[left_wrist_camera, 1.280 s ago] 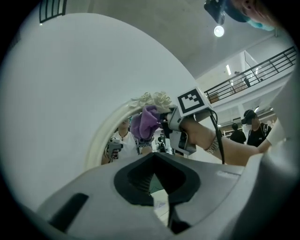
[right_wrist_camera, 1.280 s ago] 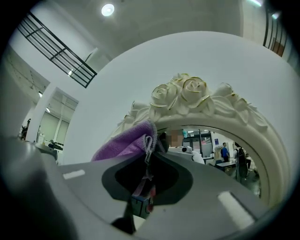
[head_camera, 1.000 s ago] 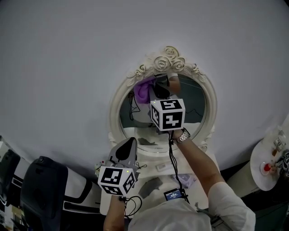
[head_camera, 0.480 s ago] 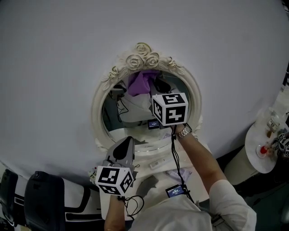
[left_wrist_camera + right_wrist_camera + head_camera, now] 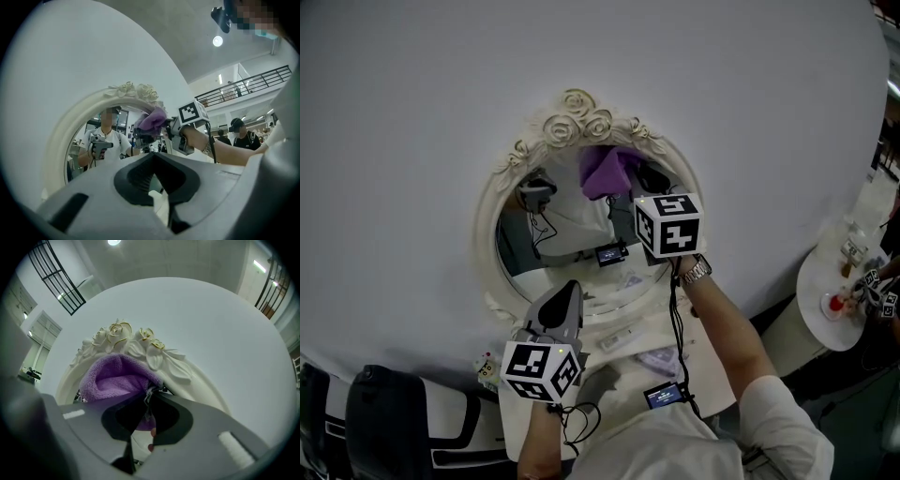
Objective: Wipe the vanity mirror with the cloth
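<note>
right claw [image 5: 626, 187]: clenched on the purple cloth [image 5: 605, 171], which is set against the upper glass of the mirror [image 5: 558, 234] just under the roses [image 5: 577, 117], likely so the wad bears on the glass for wiping. left claw [image 5: 565, 295]: closed, holding nothing, parked low over the worktop [image 5: 623, 342], apparently to stay out of the way. right gripper view alone shows the cloth pinched between the jaws; left gripper view alone shows the person reflected in the glass.

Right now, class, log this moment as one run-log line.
phase: wipe | right gripper: shut on cloth, at mirror top | left gripper: shut, empty, near mirror's lower rim
</note>
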